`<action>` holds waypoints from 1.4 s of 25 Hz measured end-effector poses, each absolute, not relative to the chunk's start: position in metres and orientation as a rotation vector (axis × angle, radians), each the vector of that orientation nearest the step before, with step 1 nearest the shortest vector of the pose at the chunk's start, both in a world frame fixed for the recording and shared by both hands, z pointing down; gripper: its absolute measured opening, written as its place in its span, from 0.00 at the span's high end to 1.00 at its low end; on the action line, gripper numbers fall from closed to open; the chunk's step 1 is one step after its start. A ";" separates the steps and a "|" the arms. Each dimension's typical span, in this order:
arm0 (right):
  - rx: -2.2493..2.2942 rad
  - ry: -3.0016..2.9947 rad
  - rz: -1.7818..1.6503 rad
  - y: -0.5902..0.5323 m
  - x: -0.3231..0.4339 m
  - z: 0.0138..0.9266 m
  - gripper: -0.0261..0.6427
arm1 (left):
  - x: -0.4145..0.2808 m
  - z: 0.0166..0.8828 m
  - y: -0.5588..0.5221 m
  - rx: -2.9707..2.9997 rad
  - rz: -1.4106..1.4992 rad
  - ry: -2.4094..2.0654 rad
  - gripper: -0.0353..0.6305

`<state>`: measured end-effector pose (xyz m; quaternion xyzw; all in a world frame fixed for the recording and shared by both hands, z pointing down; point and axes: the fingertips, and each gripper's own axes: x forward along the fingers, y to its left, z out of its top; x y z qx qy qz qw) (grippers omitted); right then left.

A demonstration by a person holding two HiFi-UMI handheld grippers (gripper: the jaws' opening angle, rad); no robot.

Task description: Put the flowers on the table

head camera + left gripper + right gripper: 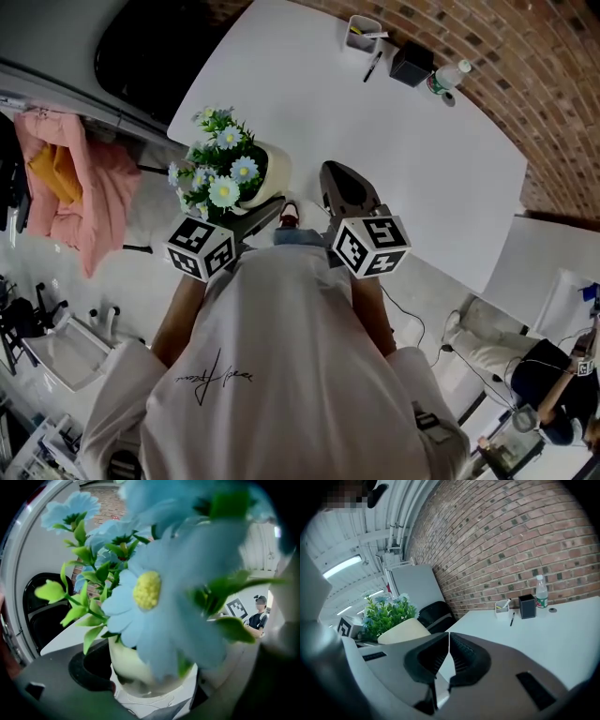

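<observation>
A cream pot (269, 174) of blue and white flowers (218, 167) hangs tilted at the near left edge of the white table (356, 122). My left gripper (265, 212) is shut on the pot's lower part. In the left gripper view the flowers (150, 588) fill the frame, and the pot (133, 665) sits between the jaws of the left gripper (154, 688). My right gripper (342, 183) is shut and empty, just right of the pot over the table's near edge. The right gripper view shows that gripper (449, 637) with its jaws pressed together, the flowers (386, 611) to its left.
At the table's far end stand a white pen cup (363, 34), a pen (373, 66), a black box (411, 64) and a plastic bottle (450, 79). A black chair (155, 56) is left of the table. Pink cloth (75, 183) hangs at far left. A brick wall (511, 541) lies behind.
</observation>
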<state>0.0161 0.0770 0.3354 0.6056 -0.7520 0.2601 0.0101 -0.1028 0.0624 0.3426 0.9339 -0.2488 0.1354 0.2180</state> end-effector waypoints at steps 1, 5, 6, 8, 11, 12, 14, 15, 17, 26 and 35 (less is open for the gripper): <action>1.888 -2.352 0.816 0.073 0.021 0.336 0.92 | -0.098 0.342 0.059 2.585 0.375 -0.694 0.18; 1.886 -2.366 0.809 0.057 0.036 0.340 0.92 | -0.084 0.334 0.043 2.546 0.308 -0.720 0.18; 1.885 -2.368 0.813 0.054 0.038 0.342 0.92 | -0.081 0.330 0.038 2.541 0.288 -0.732 0.18; 1.876 -2.376 0.828 0.050 0.042 0.344 0.92 | -0.074 0.324 0.032 2.552 0.274 -0.750 0.18; 1.855 -2.383 0.845 0.045 0.046 0.348 0.92 | -0.063 0.320 0.025 2.583 0.290 -0.749 0.18; 1.849 -2.382 0.850 0.043 0.047 0.349 0.92 | -0.060 0.320 0.022 2.591 0.300 -0.748 0.18; 1.844 -2.377 0.862 0.040 0.050 0.352 0.92 | -0.057 0.321 0.016 2.599 0.319 -0.753 0.18; 1.845 -2.372 0.870 0.039 0.051 0.354 0.92 | -0.057 0.322 0.013 2.597 0.324 -0.758 0.18; 1.849 -2.358 0.889 0.037 0.053 0.358 0.92 | -0.057 0.325 0.006 2.587 0.329 -0.768 0.18; 1.850 -2.326 0.906 0.020 0.051 0.367 0.92 | -0.058 0.334 -0.022 2.592 0.326 -0.764 0.18; 1.807 -2.358 0.812 -0.013 0.045 0.350 0.92 | -0.064 0.342 -0.044 2.578 0.301 -0.780 0.18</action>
